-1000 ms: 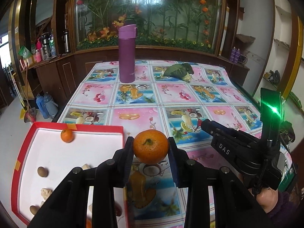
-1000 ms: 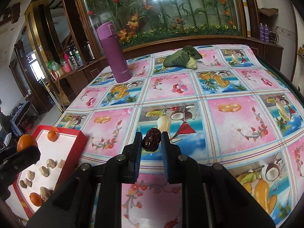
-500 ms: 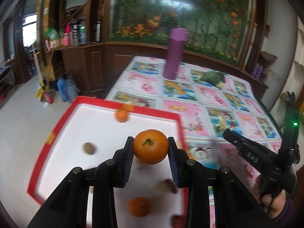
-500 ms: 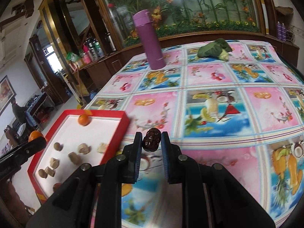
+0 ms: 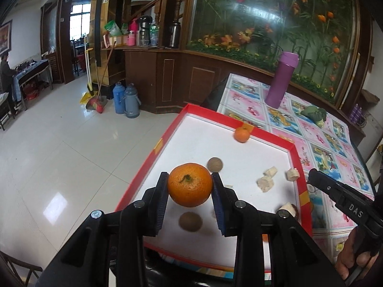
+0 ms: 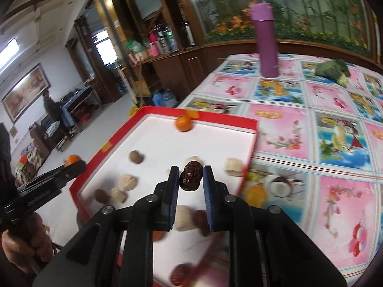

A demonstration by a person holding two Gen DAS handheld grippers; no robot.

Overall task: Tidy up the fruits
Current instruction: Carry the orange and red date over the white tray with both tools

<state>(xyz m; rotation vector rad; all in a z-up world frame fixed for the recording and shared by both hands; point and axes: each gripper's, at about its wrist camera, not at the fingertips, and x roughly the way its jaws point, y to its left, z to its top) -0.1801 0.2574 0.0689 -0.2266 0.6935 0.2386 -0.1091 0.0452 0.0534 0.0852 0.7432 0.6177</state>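
Both grippers have swung leftward since a second ago, from over the patterned tablecloth to over the red-rimmed tray [image 5: 267,134], whose white floor now fills both views; the purple flask [image 5: 282,80] and the leafy green vegetable [image 5: 314,114] have slid toward the far right of the table. The left gripper [image 5: 189,192] is parted about the width of an orange [image 5: 189,184] and clamps it between its two blue pads, stem facing the camera; the fruit is round, dimpled and glossy, held in the air above the near half of the tray. The right gripper [image 6: 191,179] is nearly closed, pinching a dark red date [image 6: 190,176], small, wrinkled and shiny, above the tray's right part; this view is blurred, so nearer pieces are hard to make out. On the tray floor lie a smaller orange [image 5: 242,134] against the far rim, round brown nuts [image 5: 215,164], and pale, rough, chunky pieces [image 5: 265,183]; more dark dates [image 6: 179,273] sit near the front edge. The tablecloth [image 6: 311,124] is smooth and glossy, printed in pink and blue squares with fruit pictures; a hand [image 5: 353,256] grips the right tool's black handle.
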